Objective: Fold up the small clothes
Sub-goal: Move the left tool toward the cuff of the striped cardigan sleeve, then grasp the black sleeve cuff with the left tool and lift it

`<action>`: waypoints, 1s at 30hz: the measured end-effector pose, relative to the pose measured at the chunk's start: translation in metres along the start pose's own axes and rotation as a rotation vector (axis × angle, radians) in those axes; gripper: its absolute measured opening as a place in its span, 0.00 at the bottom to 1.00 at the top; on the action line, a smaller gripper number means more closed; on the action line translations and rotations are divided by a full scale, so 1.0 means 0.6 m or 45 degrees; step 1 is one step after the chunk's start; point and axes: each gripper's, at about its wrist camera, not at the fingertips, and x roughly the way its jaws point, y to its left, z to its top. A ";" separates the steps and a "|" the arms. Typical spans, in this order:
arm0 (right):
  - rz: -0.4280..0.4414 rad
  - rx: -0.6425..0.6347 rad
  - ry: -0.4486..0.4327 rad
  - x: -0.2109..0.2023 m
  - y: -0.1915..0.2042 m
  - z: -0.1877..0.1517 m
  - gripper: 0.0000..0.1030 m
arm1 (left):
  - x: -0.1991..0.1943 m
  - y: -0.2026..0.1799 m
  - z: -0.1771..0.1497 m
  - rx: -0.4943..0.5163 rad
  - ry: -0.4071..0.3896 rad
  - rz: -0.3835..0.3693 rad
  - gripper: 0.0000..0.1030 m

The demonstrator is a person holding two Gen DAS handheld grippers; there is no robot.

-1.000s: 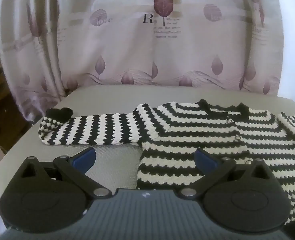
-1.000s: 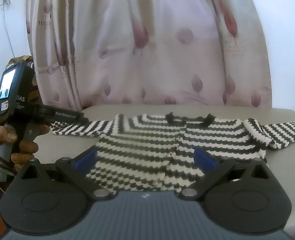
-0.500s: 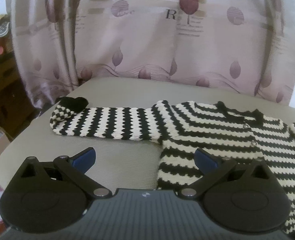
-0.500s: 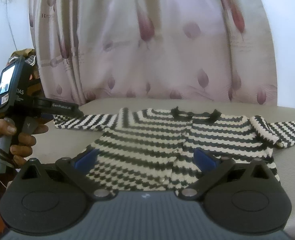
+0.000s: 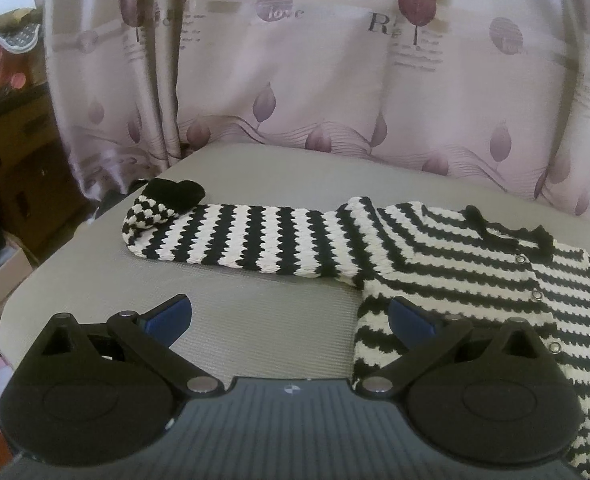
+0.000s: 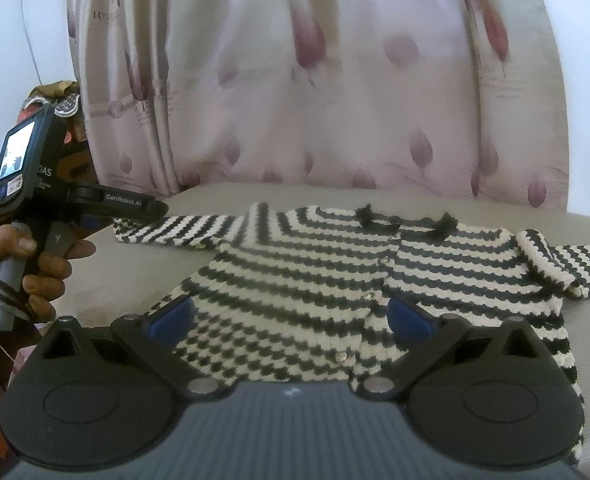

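Your striped cardigan (image 6: 335, 280) lies flat and buttoned on the grey bench (image 5: 255, 320), sleeves spread, ready for folding. Both the left tongs (image 5: 291, 316) and right tongs (image 6: 291, 314) gape wide, empty, hovering near; the left faces the outstretched left sleeve (image 5: 235, 240), probably first to fold.

Left gripper (image 5: 289, 318): black plastic body, two round discs at 7 and 5 o'clock, silver pivot screws, ribbed grey centre panel with a small white mark, blue fingers (image 5: 169, 314). Seen from the right wrist: small lit screen, white "GenRobot.AI" lettering, grey handle. Right gripper (image 6: 291, 316): same build, blue fingers (image 6: 409, 316).
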 end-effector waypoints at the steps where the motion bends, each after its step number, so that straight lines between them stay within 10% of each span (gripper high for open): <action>1: 0.001 -0.001 0.003 0.001 0.001 0.000 1.00 | 0.003 0.002 -0.001 0.000 0.001 0.000 1.00; 18: 0.009 0.027 0.096 0.040 -0.004 -0.004 1.00 | 0.151 0.179 0.037 0.227 -0.252 0.230 0.92; 30: -0.022 0.023 0.200 0.087 0.001 -0.015 1.00 | 0.337 0.318 0.113 0.014 0.008 0.017 0.87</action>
